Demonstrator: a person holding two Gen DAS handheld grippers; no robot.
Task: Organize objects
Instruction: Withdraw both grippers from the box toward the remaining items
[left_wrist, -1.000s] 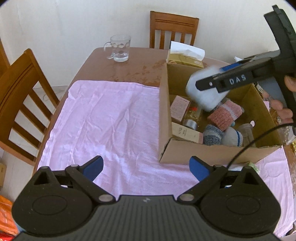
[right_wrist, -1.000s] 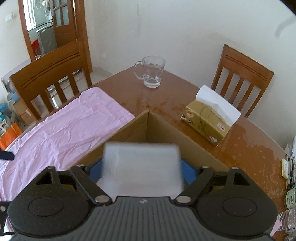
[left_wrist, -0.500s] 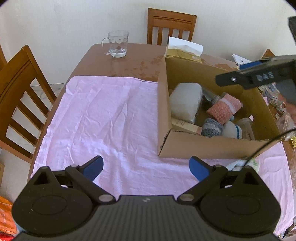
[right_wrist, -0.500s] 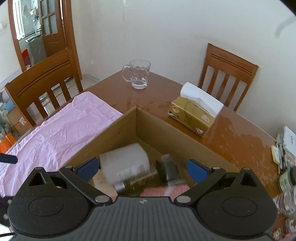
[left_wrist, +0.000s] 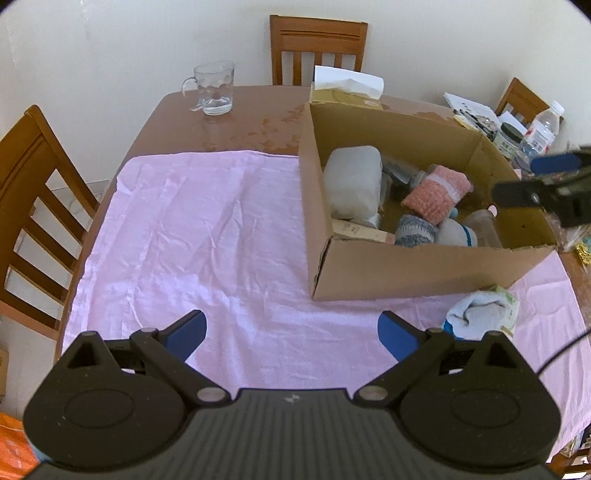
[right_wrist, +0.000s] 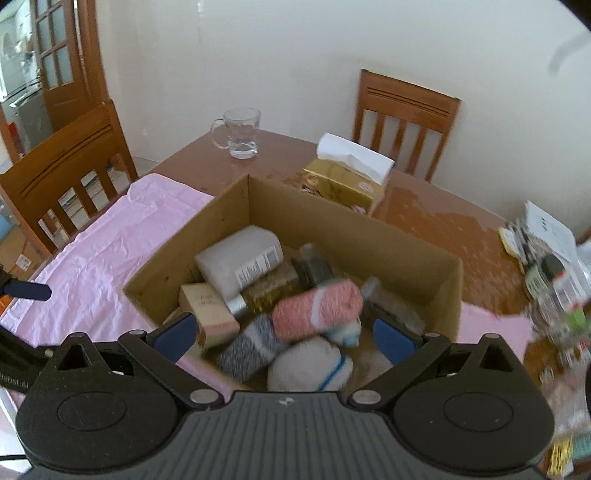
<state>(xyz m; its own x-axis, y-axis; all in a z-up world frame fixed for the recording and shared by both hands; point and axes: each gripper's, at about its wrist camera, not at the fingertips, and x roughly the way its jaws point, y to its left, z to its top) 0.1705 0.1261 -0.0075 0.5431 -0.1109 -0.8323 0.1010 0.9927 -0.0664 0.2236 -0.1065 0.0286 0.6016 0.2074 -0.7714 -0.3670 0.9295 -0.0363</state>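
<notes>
An open cardboard box (left_wrist: 406, 269) (right_wrist: 376, 236) stands on the pink cloth (left_wrist: 192, 236). Inside lie a white packet (left_wrist: 352, 181) (right_wrist: 240, 260), a pink rolled sock (left_wrist: 436, 194) (right_wrist: 317, 310), a grey sock (right_wrist: 251, 350), a white sock (right_wrist: 310, 365), a bottle (right_wrist: 269, 288) and a small carton (right_wrist: 207, 314). My right gripper (right_wrist: 284, 336) hovers open over the box's near edge, holding nothing. My left gripper (left_wrist: 291, 332) is open above the cloth, left of the box. A white rolled sock (left_wrist: 480, 310) lies on the cloth in front of the box.
A glass mug (left_wrist: 214, 88) and a tissue box (left_wrist: 347, 88) stand on the brown table (left_wrist: 236, 125) behind the box. Bottles and jars (left_wrist: 528, 136) crowd the right end. Wooden chairs (left_wrist: 33, 206) stand at the left and far sides.
My right gripper opened and let the white packet drop into the box, then pulled back to the right. The left gripper stayed open and rose a little.
</notes>
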